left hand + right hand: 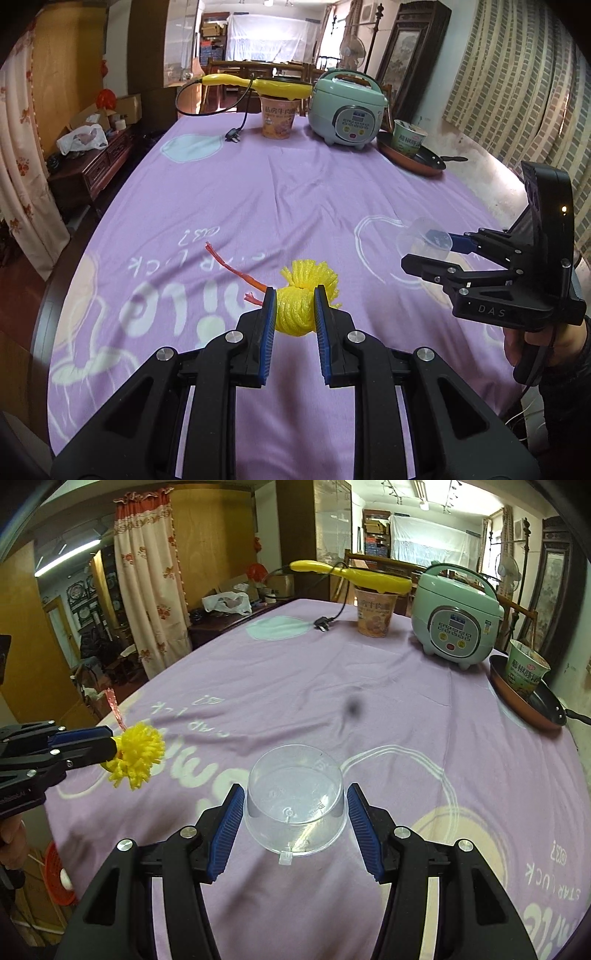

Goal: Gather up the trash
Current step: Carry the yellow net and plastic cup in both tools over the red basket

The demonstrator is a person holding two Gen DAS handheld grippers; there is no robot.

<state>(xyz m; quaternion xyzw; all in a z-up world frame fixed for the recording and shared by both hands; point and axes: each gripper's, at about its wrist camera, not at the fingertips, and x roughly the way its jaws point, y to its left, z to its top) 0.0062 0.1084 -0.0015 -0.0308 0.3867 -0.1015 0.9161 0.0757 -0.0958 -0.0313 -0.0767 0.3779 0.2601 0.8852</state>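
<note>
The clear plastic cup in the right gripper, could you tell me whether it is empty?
Empty: the clear plastic cup shows only purple cloth through its walls.

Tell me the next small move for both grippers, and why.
Probably carry both loads off the table toward a bin. The left gripper is shut on the yellow foam net and the right gripper on the clear plastic cup, both already lifted above the purple tablecloth.

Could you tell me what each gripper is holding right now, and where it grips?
Left gripper: yellow foam net, pinched across its bunched body. Right gripper: clear plastic cup, clamped across its side walls.
</note>
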